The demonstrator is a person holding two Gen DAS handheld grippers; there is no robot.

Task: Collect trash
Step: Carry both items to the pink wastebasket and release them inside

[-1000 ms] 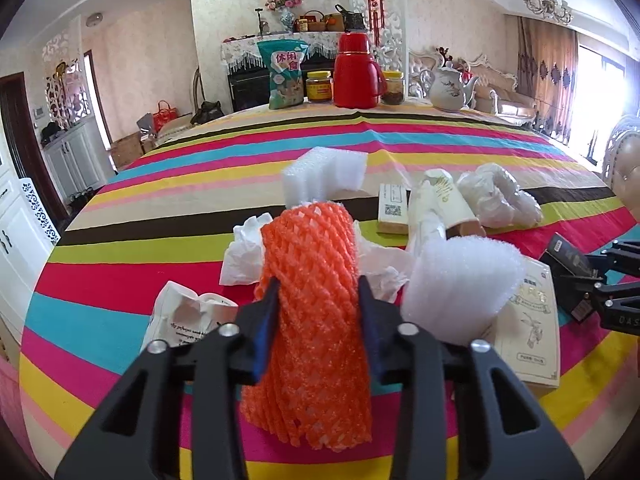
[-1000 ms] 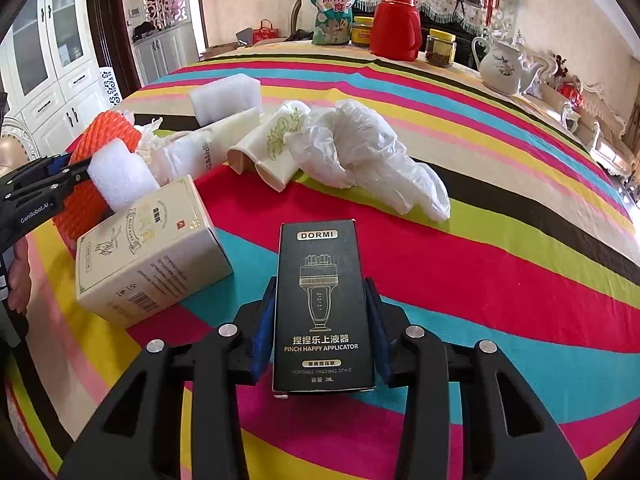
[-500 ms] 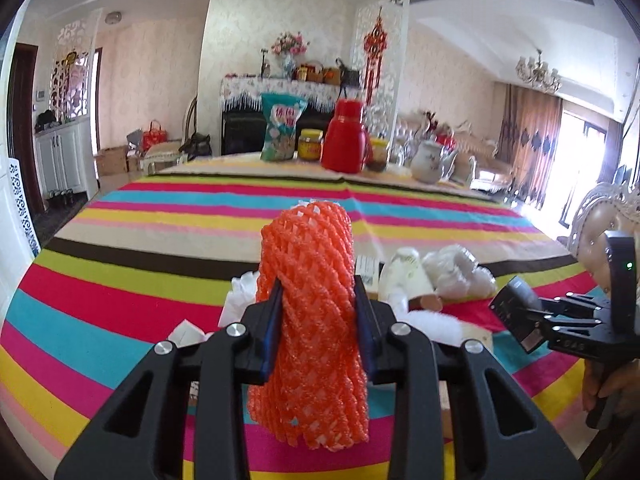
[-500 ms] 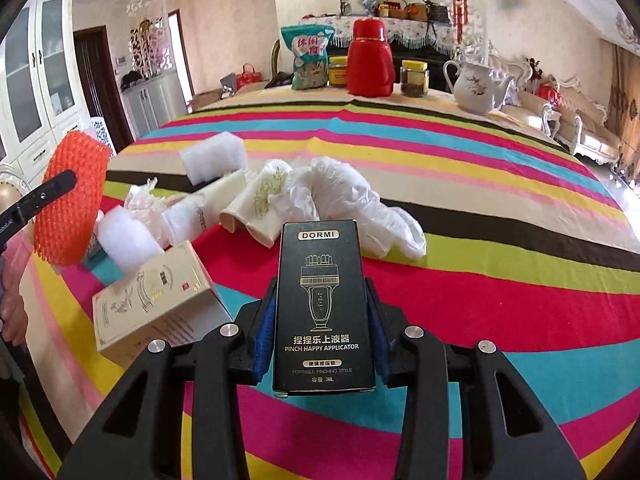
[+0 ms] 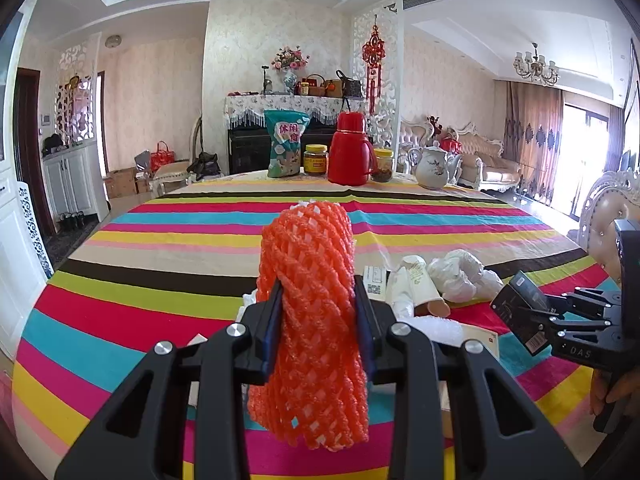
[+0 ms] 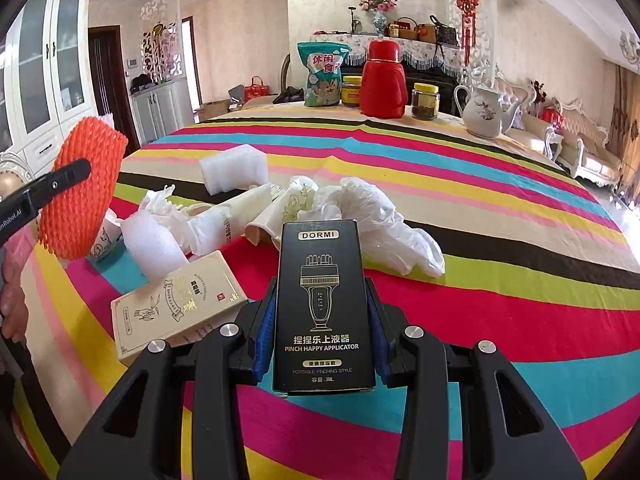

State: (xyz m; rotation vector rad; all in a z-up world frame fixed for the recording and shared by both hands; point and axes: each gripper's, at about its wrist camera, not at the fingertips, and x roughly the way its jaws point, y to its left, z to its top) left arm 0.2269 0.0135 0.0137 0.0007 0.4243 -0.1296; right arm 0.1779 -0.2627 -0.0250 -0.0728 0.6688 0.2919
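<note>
Gripping orange foam net (image 5: 316,320) and black box (image 6: 324,308), both lifted.

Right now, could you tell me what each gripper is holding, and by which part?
The left gripper pinches the orange foam net across its middle. The right gripper clamps the black DORMI box by its long side edges, lower half.

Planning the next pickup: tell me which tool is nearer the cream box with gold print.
Right, by a small margin, I judge. The right tool, shut on the black box, hangs just right of the cream box. The left tool, shut on the orange net, sits higher on its far side.
</note>
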